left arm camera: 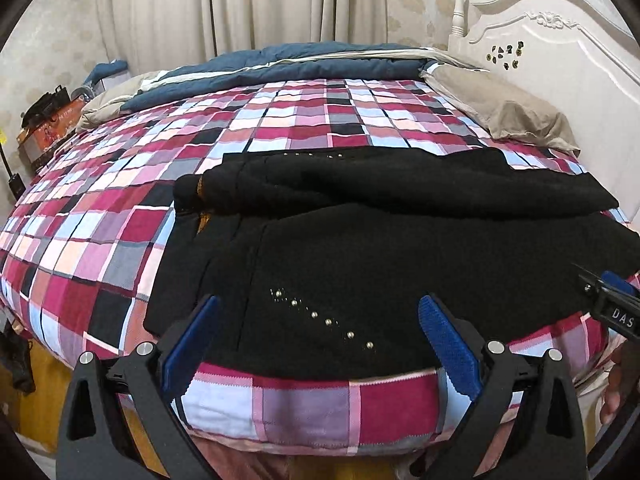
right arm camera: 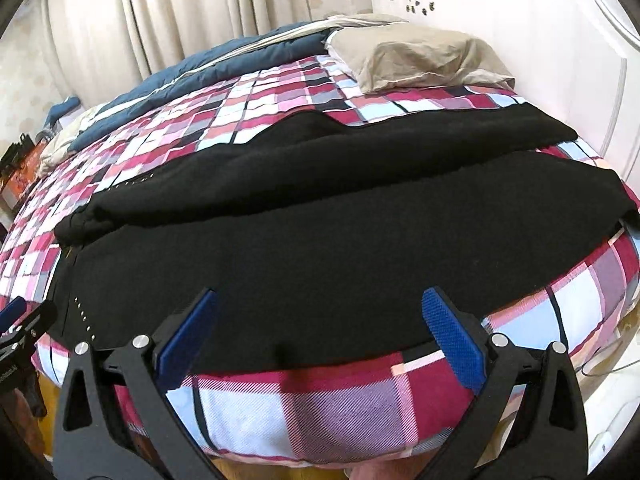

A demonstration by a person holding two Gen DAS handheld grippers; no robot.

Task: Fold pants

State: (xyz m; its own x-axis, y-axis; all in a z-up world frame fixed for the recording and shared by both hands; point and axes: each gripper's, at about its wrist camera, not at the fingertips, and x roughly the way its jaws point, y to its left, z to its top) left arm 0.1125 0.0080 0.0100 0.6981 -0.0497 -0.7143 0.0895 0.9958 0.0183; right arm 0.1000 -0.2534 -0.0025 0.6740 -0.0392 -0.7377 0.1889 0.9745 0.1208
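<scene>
Pants laid out, first fold ahead

Left wrist: our left gripper (left arm camera: 318, 316) hangs jaws apart, empty, black pants (left arm camera: 360, 248) at twelve o'clock on the bed (left arm camera: 100, 216). Right wrist: right gripper (right arm camera: 320, 312) likewise spread; next we pinch the near edge.

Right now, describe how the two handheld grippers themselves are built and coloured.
The left gripper has two matte black plastic fingers with triangular cut-outs and round silver bolts, each lined with a textured blue pad. The right gripper is built the same way. Seen from the left wrist, its body carries a label with white letters "DAS". No cables or sleeves show.
</scene>
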